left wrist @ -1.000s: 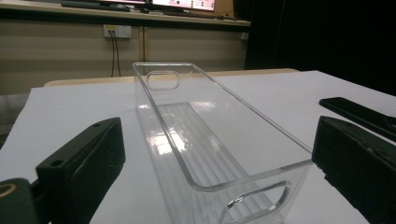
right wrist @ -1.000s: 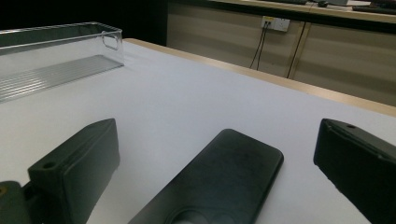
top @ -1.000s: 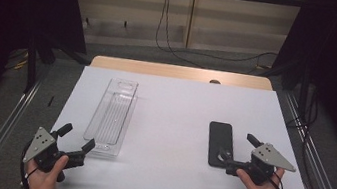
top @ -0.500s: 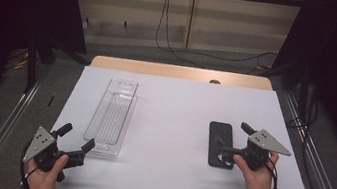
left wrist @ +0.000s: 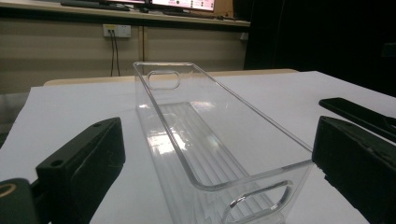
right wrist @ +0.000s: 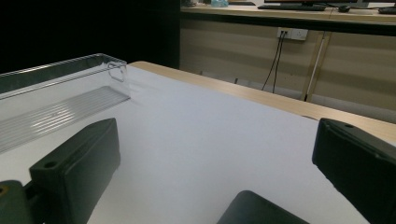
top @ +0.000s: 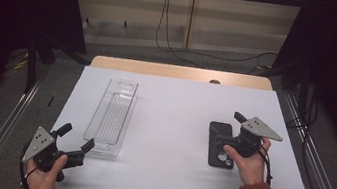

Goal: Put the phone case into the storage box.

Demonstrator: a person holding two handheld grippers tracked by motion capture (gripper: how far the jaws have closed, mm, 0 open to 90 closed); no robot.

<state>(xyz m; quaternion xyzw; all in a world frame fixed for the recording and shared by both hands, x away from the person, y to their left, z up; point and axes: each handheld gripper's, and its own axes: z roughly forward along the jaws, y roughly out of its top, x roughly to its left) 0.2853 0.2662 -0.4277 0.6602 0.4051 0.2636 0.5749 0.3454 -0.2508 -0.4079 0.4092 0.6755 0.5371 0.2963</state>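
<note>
one clear plastic tray lies on the table. one black phone lies there too. two claws are in view, the left claw and the right claw, each held in one hand, so two hands. one white sheet covers the table.

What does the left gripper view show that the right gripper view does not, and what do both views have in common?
The left gripper view alone shows the near end wall of the clear plastic tray with its handle cutout, standing between the open jaws of the left hand-held gripper. The right gripper view alone shows the wooden table edge beyond the white sheet, and the open jaws of the right hand-held gripper. Both views show the tray, the black phone, the white table cover, and a wall socket with cables behind.
</note>
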